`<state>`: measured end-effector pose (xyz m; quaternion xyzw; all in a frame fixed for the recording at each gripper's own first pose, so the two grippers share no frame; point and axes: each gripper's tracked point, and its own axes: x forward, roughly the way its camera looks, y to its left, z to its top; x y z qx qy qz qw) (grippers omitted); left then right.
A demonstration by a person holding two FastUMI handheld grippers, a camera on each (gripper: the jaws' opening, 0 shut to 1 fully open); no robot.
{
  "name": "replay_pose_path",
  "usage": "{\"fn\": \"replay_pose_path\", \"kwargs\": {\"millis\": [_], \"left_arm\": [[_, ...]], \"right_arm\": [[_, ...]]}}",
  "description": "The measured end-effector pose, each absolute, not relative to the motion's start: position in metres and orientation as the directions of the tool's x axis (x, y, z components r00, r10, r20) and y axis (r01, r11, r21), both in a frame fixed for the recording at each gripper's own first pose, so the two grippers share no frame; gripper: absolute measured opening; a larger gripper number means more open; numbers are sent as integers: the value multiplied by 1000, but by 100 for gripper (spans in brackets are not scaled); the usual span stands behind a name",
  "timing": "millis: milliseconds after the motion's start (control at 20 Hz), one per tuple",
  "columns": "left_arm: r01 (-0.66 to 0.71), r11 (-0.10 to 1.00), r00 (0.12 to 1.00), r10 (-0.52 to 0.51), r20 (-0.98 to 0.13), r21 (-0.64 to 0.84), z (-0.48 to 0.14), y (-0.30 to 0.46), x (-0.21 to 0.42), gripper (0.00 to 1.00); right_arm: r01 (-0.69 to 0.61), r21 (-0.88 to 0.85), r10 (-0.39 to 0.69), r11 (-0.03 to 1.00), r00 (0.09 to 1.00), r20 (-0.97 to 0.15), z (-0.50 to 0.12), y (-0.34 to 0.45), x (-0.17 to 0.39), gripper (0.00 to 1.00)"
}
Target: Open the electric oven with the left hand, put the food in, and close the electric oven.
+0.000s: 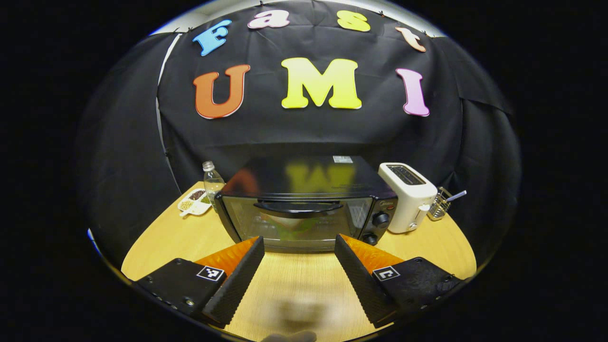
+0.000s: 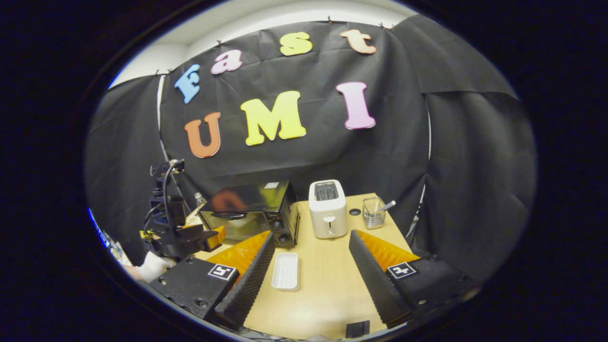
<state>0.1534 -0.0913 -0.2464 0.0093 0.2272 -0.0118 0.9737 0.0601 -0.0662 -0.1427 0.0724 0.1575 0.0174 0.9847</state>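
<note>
Facing the shut oven [image 1: 304,209], my left claw [image 1: 299,251] gapes, grasping nothing. My right claw [image 2: 311,249] gapes over the tray [image 2: 286,270], near the toaster [image 2: 327,208].

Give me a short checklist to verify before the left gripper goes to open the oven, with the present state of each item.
1. Oven door shut: ok.
2. Handle free to grasp: ok.
3. Left gripper open, facing the door: ok.
4. Right gripper open and holding nothing: ok.
5. White tray within the right gripper's reach: ok; food on it: cannot tell.
6. Toaster clear of the door: ok.
</note>
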Motion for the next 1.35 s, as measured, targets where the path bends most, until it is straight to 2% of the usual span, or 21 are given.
{"fn": "replay_pose_path", "kwargs": {"millis": [150, 200, 250, 300, 350, 550, 600, 650, 700, 750, 800, 850, 1050, 1100, 1150, 1200, 1250, 1300, 1350], "left_arm": [[20, 1000, 931, -16, -364, 8, -198, -82, 126, 97], [19, 1000, 941, -16, -338, 6, -180, -80, 118, 97], [16, 1000, 951, -14, -308, 3, -161, -77, 108, 98], [16, 1000, 962, -14, -274, 3, -139, -76, 100, 98], [16, 1000, 969, -13, -246, 8, -120, -74, 92, 98], [20, 1000, 989, -20, -144, 4, -56, -68, 57, 97], [24, 1000, 991, -24, -131, -1, -43, -71, 55, 97], [25, 1000, 992, -26, -121, -10, -37, -68, 48, 97], [25, 1000, 993, -26, -114, -15, -30, -66, 43, 97], [20, 1000, 994, -22, -105, -15, -26, -63, 38, 97], [12, 1000, 996, -12, -91, -5, -20, -57, 34, 97], [5, 1000, 996, -5, -85, 6, -17, -53, 29, 97], [12, 999, 997, -10, -74, 33, -10, -49, 17, 97], [16, 999, 998, -14, -67, 37, -8, -49, 14, 97], [23, 999, 998, -21, -62, 33, -5, -51, 12, 97], [28, 999, 998, -26, -62, 26, -2, -51, 10, 97], [28, 999, 998, -26, -57, 24, 0, -50, 8, 97], [29, 999, 998, -28, -51, 18, 2, -48, 9, 97], [32, 999, 998, -31, -51, 13, 4, -48, 8, 97]], "right_arm": [[-45, 80, 63, 996, 969, -237, -109, -67, 60, 89], [-48, 66, 61, 997, 976, -211, -96, -69, 60, 100], [-56, 59, 66, 997, 981, -185, -85, -67, 59, 90], [-58, 61, 67, 997, 985, -161, -73, -67, 58, 90], [-53, 58, 60, 997, 988, -140, -62, -69, 57, 100], [-32, 45, 35, 998, 996, -82, -26, -69, 51, 100], [-31, 45, 34, 999, 997, -68, -19, -68, 49, 90], [-29, 45, 31, 999, 998, -56, -13, -66, 49, 90], [-31, 46, 33, 998, 998, -52, -9, -63, 47, 100], [-35, 45, 38, 998, 998, -47, -7, -57, 47, 100], [-38, 43, 40, 998, 998, -42, -3, -52, 46, 90], [-37, 42, 39, 998, 999, -37, -2, -49, 45, 100], [-29, 56, 30, 998, 999, -12, 8, -39, 41, 100], [-20, 54, 20, 998, 1000, -3, 12, -40, 40, 90], [-13, 52, 13, 999, 1000, 0, 12, -41, 39, 90], [-5, 52, 4, 999, 1000, 5, 14, -41, 38, 100], [0, 53, -1, 999, 1000, 9, 15, -40, 38, 90], [7, 50, -7, 999, 1000, 6, 15, -40, 38, 100], [11, 48, -11, 999, 1000, 6, 13, -40, 37, 100]]}}
